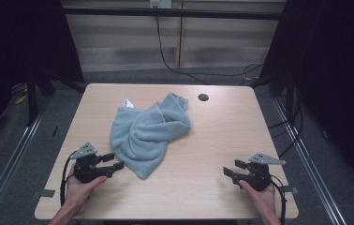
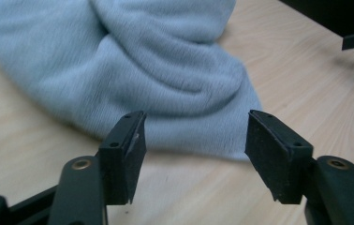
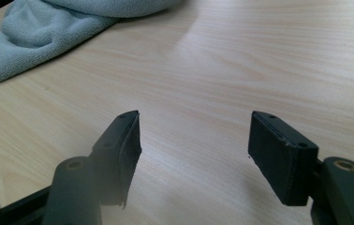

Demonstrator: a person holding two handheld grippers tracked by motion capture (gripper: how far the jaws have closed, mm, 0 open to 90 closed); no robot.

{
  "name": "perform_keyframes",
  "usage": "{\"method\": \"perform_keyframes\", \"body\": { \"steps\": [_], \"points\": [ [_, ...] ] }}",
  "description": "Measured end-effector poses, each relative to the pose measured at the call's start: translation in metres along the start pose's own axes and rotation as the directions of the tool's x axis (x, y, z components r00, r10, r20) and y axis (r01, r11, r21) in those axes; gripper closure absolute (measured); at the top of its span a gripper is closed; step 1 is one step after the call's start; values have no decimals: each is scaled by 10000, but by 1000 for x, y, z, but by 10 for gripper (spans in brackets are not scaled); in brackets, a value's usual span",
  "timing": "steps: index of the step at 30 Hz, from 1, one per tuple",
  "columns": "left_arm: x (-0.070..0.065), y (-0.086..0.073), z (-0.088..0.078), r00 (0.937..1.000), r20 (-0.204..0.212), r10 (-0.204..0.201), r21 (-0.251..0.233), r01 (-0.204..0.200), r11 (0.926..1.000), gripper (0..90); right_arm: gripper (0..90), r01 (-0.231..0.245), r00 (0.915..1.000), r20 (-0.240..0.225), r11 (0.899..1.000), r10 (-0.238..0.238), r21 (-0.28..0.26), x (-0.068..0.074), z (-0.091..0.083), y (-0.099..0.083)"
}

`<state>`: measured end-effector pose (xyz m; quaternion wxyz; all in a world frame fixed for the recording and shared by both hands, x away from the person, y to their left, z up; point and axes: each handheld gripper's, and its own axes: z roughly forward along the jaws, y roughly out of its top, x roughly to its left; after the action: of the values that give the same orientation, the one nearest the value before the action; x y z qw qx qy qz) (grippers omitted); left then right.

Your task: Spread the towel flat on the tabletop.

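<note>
Item one, your left gripper (image 1: 115, 161): held low at the near left of the table (image 1: 212, 140), your hand wrapped under it, jaws level and aimed rightward at the towel (image 1: 149, 131). The jaws stand wide with nothing between them; in the left gripper view the towel's near corner (image 2: 240, 145) lies just beyond the pads (image 2: 135, 154), apart from them.

Item two, your right gripper (image 1: 230, 169): held low at the near right, hand beneath it, jaws pointing left across bare wood. Wide apart too, and empty (the pads are flat black blocks with small screw holes).

Item three, the towel: pale grey-blue, soft looped pile, crumpled in thick rounded folds. It lies left of the table's middle, narrowing to a point toward the near edge, with a small white tag (image 1: 128, 103) at its far side. In the right gripper view its corner (image 3: 6, 61) sits well off.

Item four, the table: light wood-grain top, rounded corners, one dark round hole (image 1: 203, 97) near the far edge.
</note>
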<state>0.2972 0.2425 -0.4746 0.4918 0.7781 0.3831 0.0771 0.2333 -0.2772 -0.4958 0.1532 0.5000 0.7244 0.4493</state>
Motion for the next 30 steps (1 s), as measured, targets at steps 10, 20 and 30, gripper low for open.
{"method": "perform_keyframes", "body": {
  "steps": [10, 20, 30],
  "points": [
    [8, 43, 36, 9996, -273, -23, -145, 19, 9999, 413, 326, 309, 9994, -190, 9994, -306, 180, 7, 0, 1],
    [35, 54, 71, 9928, -1132, -386, 182, 409, 9990, 274, 319, 313, 9990, -311, 9993, -306, 225, 7, 0, 1],
    [48, 44, 93, 9974, -717, -85, 1326, 180, 9910, 211, 315, 334, 9988, -359, 9990, -323, 309, 8, 1, 0]
  ]
}}
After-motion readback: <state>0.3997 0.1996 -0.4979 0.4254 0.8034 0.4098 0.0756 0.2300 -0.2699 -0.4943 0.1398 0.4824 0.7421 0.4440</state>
